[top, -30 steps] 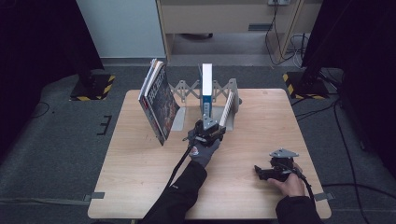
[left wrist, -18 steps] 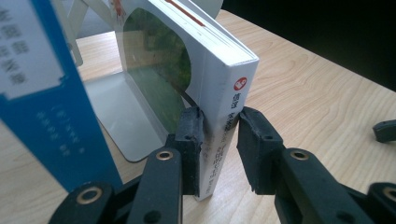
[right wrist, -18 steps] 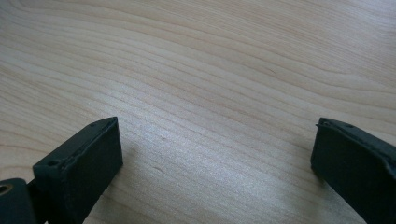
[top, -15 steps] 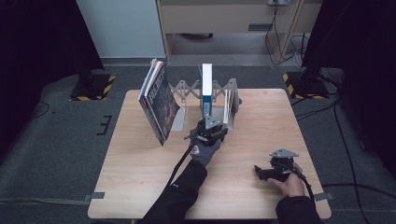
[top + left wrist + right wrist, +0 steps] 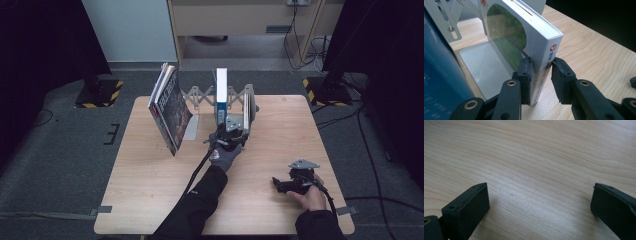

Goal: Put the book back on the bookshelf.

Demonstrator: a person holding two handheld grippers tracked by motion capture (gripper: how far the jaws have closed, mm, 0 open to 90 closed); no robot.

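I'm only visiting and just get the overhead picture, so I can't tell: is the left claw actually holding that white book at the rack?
Observer: Yes. In the left gripper view the left claw has its pads pressed on both sides of the white book, low at the spine.
Visitor: What's on the cover?
Observer: A green picture, and the spine has a small round red mark.
Visitor: And the right claw?
Observer: The right claw stands open over the bare wooden table, with nothing in it.
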